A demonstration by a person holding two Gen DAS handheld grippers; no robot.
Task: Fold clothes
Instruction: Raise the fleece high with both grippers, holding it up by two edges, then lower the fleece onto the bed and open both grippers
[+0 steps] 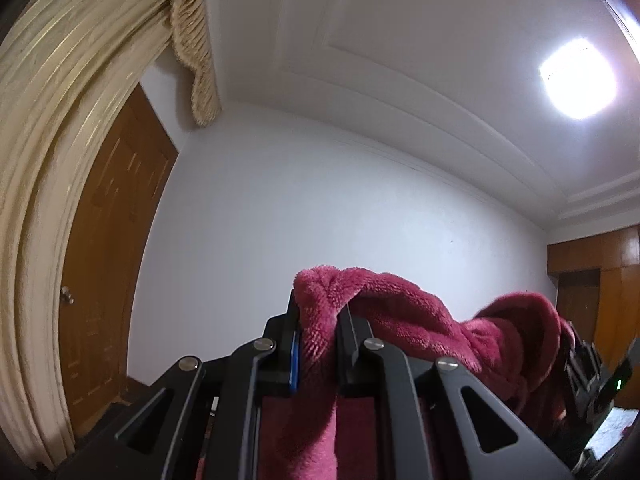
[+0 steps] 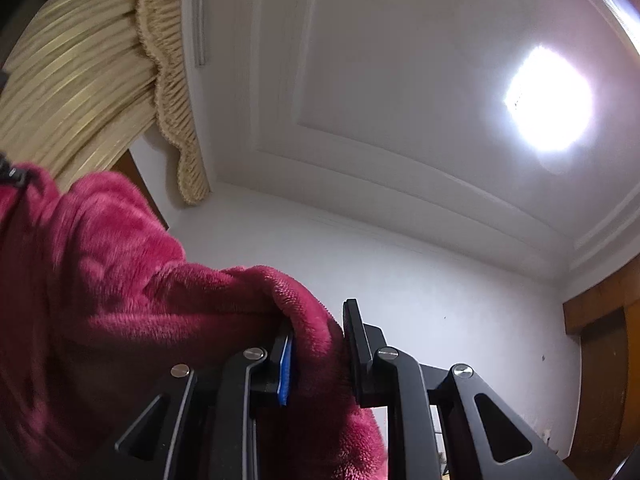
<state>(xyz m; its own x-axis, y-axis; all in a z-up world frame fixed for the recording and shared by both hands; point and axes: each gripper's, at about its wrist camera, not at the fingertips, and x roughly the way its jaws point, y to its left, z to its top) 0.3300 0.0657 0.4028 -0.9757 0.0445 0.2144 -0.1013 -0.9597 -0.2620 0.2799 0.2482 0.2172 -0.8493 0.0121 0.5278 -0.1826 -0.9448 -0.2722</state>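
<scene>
Red fleece garment (image 1: 420,320) stretched sideways between L gripper (image 1: 320,320) & R gripper (image 2: 316,332), both fingers clamped on it; white ceiling (image 1: 400,40), beige curtain (image 1: 60,120), wooden door (image 1: 108,260).

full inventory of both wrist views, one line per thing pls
fleece garment: 1, crimson pink, held up in the air, stretched between the two grippers
curtain: 1, cream with a ruffled valance, upper left
door: 1, brown wood with a metal handle, left, beside the curtain
wall: 1, white, straight ahead
ceiling: 1, white with stepped moulding, overhead
ceiling light: 1, bright white, upper right
wood cabinets: brown, glossy, far right; count unclear
left gripper: 1, black, fingers shut on the garment's edge
right gripper: 1, black, fingers shut on another part of the garment
</scene>
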